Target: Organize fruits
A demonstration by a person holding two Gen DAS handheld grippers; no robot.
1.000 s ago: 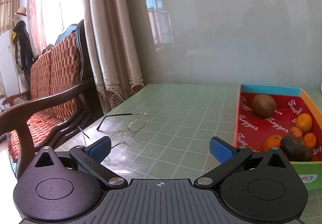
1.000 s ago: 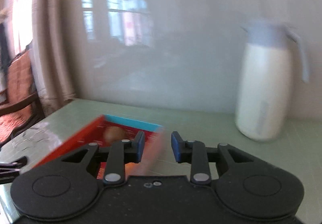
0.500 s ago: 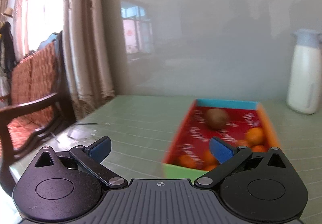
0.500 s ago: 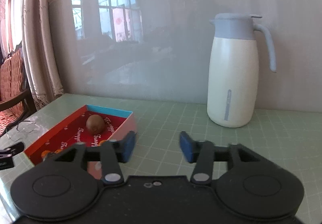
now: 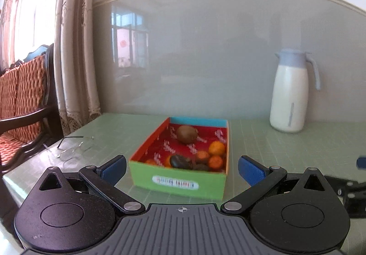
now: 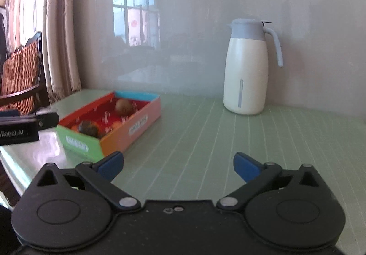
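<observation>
Box lengthwise toward wall, short end nearest.

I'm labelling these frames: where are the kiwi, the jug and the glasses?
kiwi (image 5: pixel 187 134): left wrist view, middle of the brown fruit.
jug (image 6: pixel 246 76): right wrist view, middle of its white body.
glasses (image 5: pixel 68 152): left wrist view, on the lens rim.
</observation>
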